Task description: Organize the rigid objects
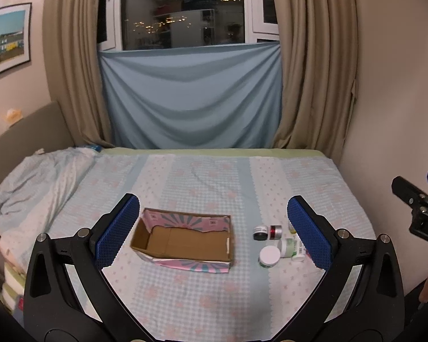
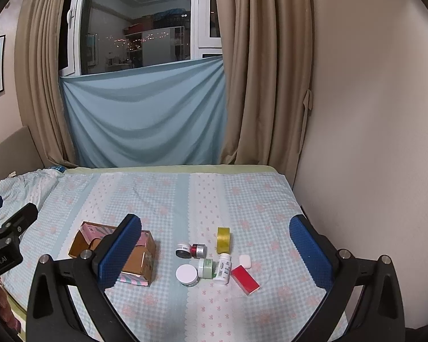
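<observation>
Cardboard box [image 2: 114, 253] sits empty at left on the bed [image 2: 162, 193]; just to its right is the cluster: white-lid jar [image 2: 187, 274], black pot [image 2: 183, 250], red pot [image 2: 198, 250], green jar [image 2: 206, 268], white bottle [image 2: 223, 268], yellow tape roll [image 2: 223, 239], white case [image 2: 245, 261], red box [image 2: 245, 280]. All look light, stiff, prob. slick plastic, so pinch across the sides; bottle could tip. Left gripper [image 1: 214, 233] and right gripper [image 2: 215, 252] both spread wide, holding nothing; only right wrist view shows the tape, case and red box, hidden or cut off in left wrist view.
</observation>
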